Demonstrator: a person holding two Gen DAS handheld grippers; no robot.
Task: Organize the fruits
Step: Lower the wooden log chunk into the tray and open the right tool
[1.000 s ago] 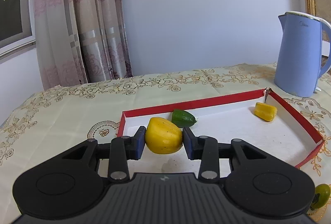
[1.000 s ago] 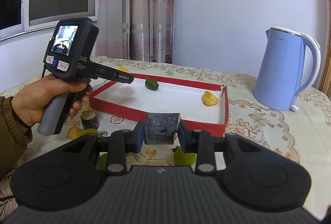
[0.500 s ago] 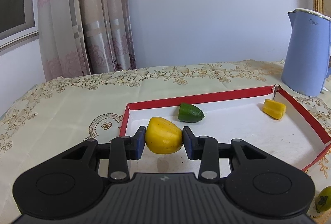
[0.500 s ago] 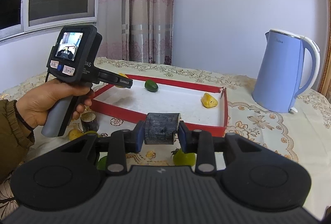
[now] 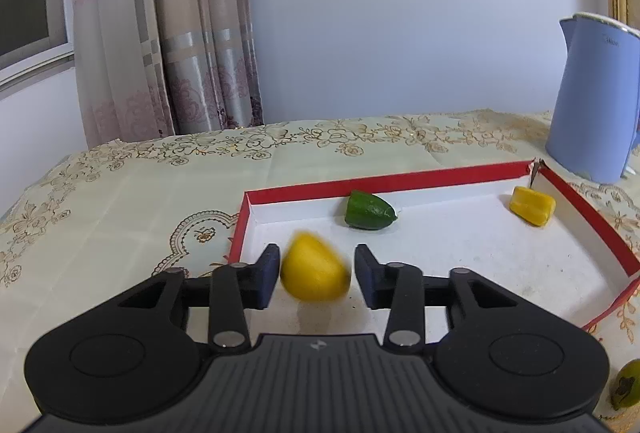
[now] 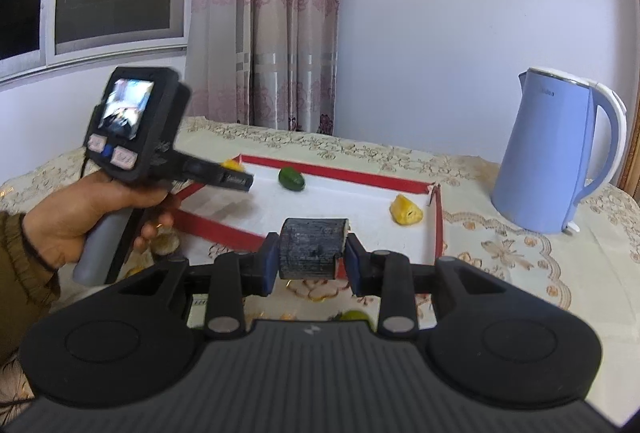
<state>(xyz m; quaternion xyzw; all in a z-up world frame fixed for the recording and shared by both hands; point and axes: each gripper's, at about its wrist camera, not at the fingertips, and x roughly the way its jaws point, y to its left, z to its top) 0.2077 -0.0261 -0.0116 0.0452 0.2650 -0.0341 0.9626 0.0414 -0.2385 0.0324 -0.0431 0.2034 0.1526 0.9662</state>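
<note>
We are holding the left tongs (image 5: 316, 275) spread apart over the near left corner of the red tray (image 5: 384, 180), so the yellow fruit (image 5: 314, 267) between them is loose — it is blurred, apparently dropping onto the white tray floor, with a gap showing beside each pad. That placement makes sense to us: the tray is where the fruits are being gathered. Ahead of the left tongs, a green fruit (image 5: 370, 211) is lying against the far wall, and well ahead to the right a second yellow piece (image 5: 532, 205) is sitting in the far right corner, near the blue kettle (image 5: 592, 97) on the counter (image 5: 140, 193).

We are keeping the right tongs (image 6: 312, 255) clamped on a dark cylindrical piece (image 6: 312, 247), held up just short of the tray's near wall — waiting its turn, we judge. More small fruits are lying on the counter below the right tongs, partly hidden.
</note>
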